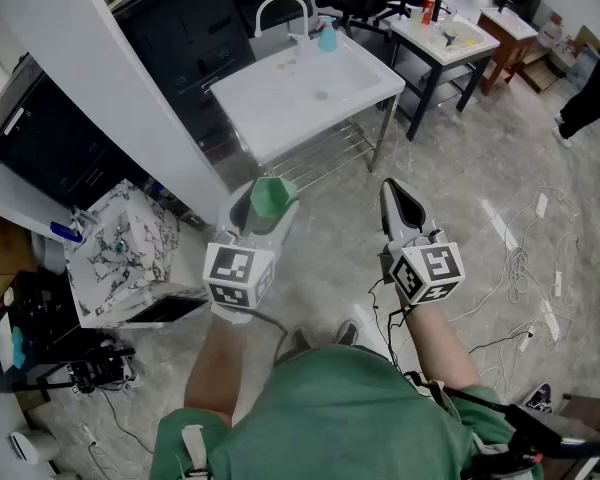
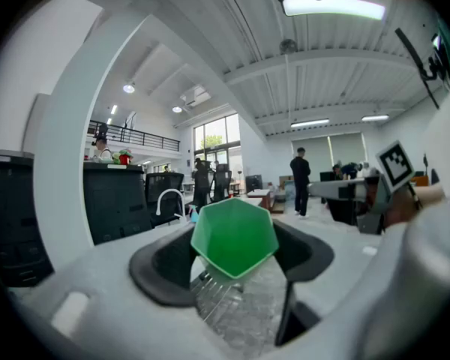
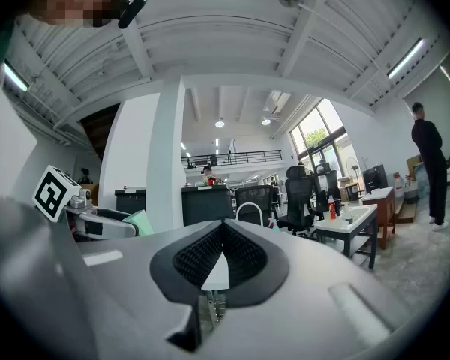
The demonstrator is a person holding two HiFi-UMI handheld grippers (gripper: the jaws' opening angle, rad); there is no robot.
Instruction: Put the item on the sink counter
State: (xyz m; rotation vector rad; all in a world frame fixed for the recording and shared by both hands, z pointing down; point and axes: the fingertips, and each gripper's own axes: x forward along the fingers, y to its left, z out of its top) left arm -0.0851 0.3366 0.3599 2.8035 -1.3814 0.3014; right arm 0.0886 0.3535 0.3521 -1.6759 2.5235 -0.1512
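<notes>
Left gripper (image 1: 261,211) jaws wide, clamped on green hexagonal item (image 1: 272,197) held above floor, short of sink counter (image 1: 280,103); seems light, stiff, slick plastic (grip flat sides); right gripper (image 1: 401,208) closed, empty.

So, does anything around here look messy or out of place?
Only the floor: loose white cables lie tangled across it at the right, which looks like a trip hazard. The white sink counter stands level, and the green cup is held between the jaws of the left gripper.
</notes>
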